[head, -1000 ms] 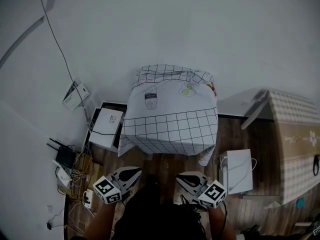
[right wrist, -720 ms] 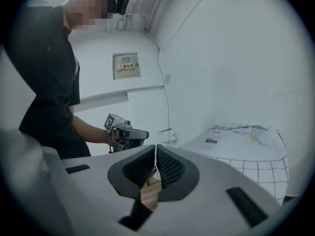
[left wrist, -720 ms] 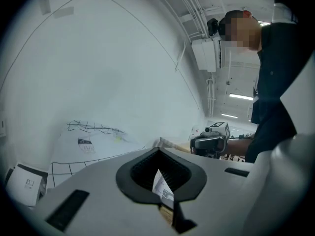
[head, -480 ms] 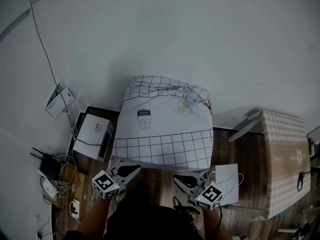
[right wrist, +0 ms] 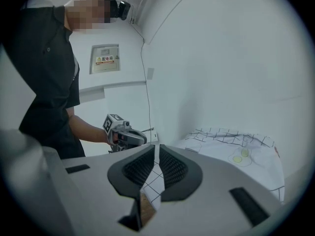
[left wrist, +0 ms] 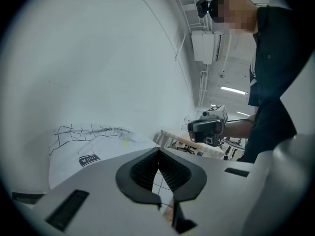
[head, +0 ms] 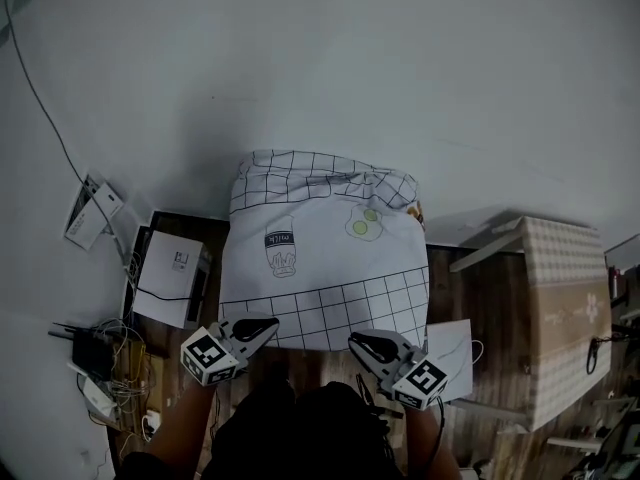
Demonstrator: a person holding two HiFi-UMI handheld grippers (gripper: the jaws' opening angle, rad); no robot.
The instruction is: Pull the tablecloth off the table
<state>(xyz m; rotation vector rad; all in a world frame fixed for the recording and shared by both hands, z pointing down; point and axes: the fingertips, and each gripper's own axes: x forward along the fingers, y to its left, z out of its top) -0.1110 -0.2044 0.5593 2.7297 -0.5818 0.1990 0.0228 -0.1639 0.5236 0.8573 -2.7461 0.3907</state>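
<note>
From above, the tablecloth covers the tabletop completely. Its checked hem hangs toward the left gripper and right gripper. Only the gripper views show each pair of fingers clenched together, with checked cloth glimpsed through the slit beneath, not clearly pinched.

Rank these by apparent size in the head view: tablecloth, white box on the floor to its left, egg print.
1. tablecloth
2. white box
3. egg print, by far the smallest
</note>
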